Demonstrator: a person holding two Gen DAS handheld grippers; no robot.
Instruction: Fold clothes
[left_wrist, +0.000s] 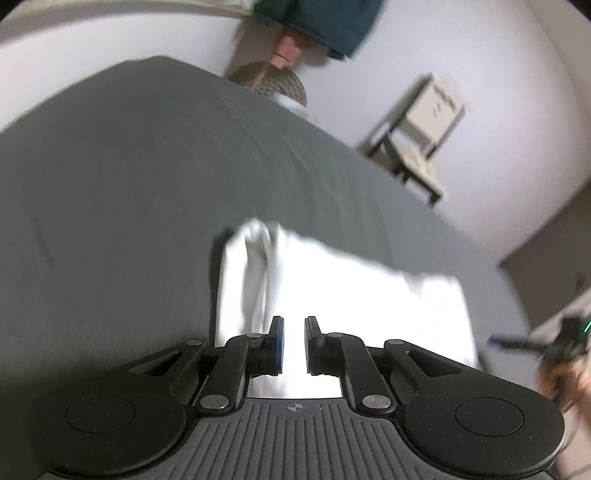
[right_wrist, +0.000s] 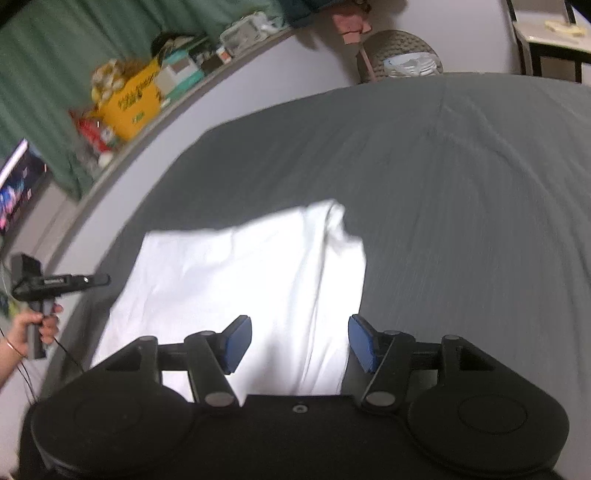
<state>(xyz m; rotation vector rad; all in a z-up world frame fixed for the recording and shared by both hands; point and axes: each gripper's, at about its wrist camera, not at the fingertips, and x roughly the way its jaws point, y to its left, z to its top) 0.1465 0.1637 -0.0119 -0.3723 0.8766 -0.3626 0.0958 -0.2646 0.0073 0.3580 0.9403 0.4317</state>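
We held the left hand-held gripper (left_wrist: 293, 345) nearly closed and empty, the right hand-held gripper (right_wrist: 300, 343) wide, above a folded white garment (right_wrist: 236, 280) on the grey bed (right_wrist: 461, 192).

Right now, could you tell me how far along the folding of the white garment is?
The white garment lies on the grey bed, seemingly already folded to a rough rectangle. Nothing is in hand: the right gripper is open above it and the left gripper is nearly closed, with no cloth visibly pinched. One rumpled corner remains to tidy.
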